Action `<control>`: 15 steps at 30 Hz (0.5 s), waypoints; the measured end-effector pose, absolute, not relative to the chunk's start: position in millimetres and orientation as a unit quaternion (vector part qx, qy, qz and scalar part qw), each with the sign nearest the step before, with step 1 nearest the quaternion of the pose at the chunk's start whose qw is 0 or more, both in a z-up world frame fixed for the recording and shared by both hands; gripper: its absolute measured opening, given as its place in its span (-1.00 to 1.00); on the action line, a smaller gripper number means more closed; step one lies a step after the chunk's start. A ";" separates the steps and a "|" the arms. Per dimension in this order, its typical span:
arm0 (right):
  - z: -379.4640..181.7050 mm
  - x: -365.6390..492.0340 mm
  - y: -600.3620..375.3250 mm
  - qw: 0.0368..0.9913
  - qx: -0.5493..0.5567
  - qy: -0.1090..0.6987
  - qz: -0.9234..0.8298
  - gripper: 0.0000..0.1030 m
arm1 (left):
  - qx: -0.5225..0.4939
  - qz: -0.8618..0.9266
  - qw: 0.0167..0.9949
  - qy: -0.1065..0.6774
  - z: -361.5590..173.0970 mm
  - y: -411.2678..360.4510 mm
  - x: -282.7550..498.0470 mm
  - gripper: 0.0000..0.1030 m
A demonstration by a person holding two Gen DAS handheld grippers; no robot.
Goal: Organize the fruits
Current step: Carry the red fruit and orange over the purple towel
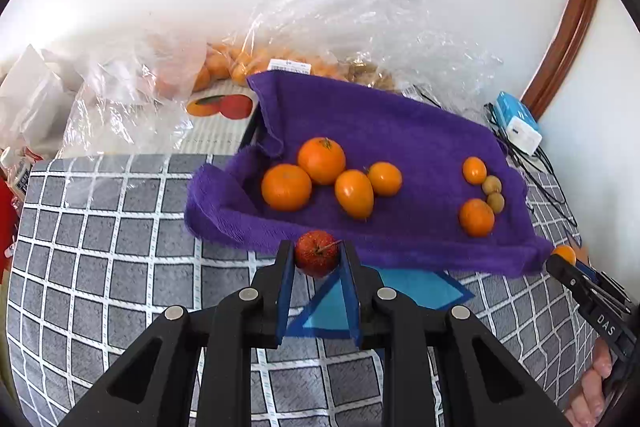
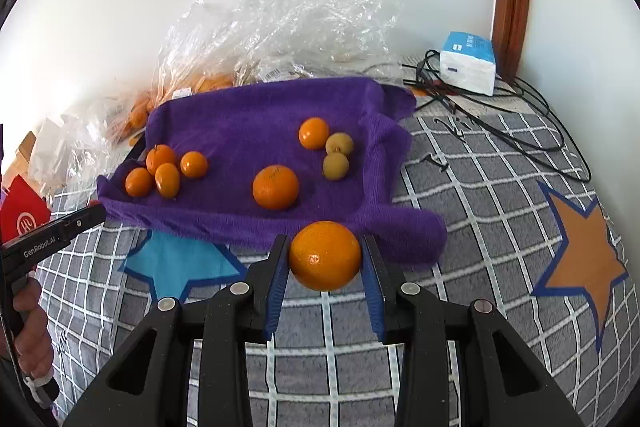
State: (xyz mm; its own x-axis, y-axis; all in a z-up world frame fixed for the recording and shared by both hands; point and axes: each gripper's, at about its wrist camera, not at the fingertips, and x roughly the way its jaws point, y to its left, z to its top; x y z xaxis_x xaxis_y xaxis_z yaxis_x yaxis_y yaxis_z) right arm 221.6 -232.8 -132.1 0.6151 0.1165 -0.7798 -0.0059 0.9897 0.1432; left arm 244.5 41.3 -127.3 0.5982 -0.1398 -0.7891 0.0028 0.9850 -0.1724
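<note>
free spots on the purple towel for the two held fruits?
Bare stretch mid purple towel, between the orange cluster and the right-hand group with the two longans. Far half along the plastic bags is bare too. Crowded: both fruit groups. Left gripper holds a red fruit, right gripper an orange.

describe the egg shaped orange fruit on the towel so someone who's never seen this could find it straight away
Start at the purple towel spread over the grey checked cover. On its left half, in the left wrist view, four orange fruits huddle together. The one you want is the egg-shaped fruit at the near edge of that huddle: its neighbours are round, while it is long, smooth and pointed at its near end.
</note>
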 end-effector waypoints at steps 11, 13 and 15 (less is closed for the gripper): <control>-130.0 267.1 -228.4 0.898 0.067 0.433 0.040 -0.32 | -0.102 -0.045 0.887 0.449 -131.8 50.0 273.0 -0.58; -131.4 275.8 -226.4 0.898 0.065 0.433 0.042 -0.32 | -0.102 -0.049 0.886 0.449 -133.4 49.7 278.6 -0.58; -133.3 284.9 -224.5 0.897 0.065 0.434 0.046 -0.32 | -0.104 -0.053 0.885 0.451 -135.5 49.0 284.7 -0.58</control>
State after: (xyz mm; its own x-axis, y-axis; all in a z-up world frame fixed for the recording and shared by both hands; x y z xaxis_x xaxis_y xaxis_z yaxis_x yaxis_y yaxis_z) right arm 284.9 -224.5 -133.3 0.6184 0.1379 -0.7737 -0.0254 0.9875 0.1557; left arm 284.7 49.0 -135.5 0.5881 -0.1878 -0.7867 0.0002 0.9727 -0.2321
